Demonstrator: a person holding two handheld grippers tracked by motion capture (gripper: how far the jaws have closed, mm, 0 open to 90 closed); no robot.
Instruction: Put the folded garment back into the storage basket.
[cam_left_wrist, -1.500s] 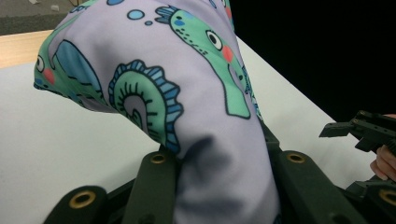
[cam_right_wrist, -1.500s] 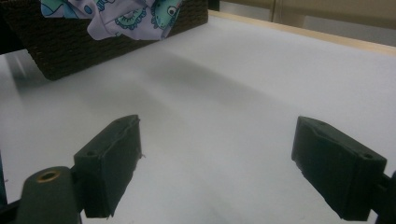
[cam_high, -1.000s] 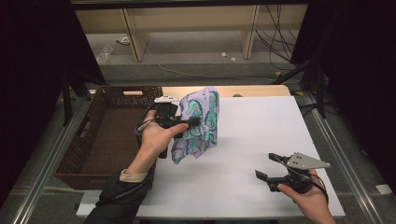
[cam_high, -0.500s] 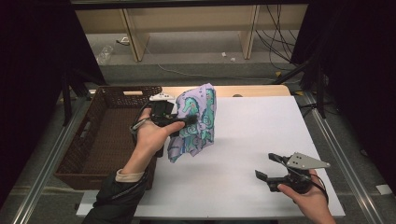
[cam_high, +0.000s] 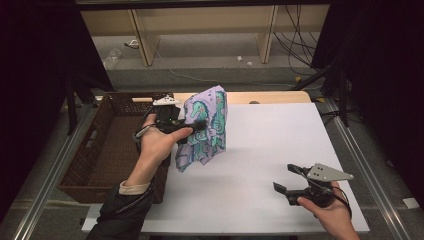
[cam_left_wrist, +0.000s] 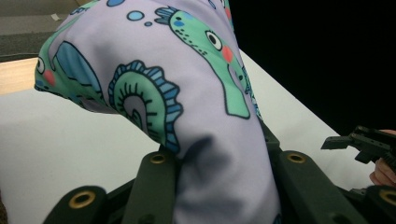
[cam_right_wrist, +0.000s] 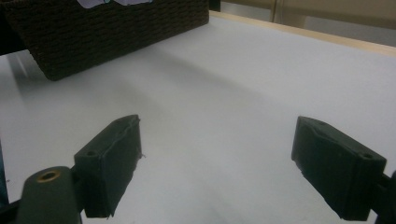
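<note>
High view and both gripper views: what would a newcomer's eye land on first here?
The lilac seahorse-print cloth stands out first, held up off the white table in the shut left tongs, beside the dark wicker basket at the table's left end. Next comes the right tongs, open with nothing between them, low over the table's near right corner.

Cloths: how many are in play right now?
1. The seahorse-print cloth hangs clamped in the left gripper, beside the basket. More could lie hidden inside the basket.
</note>
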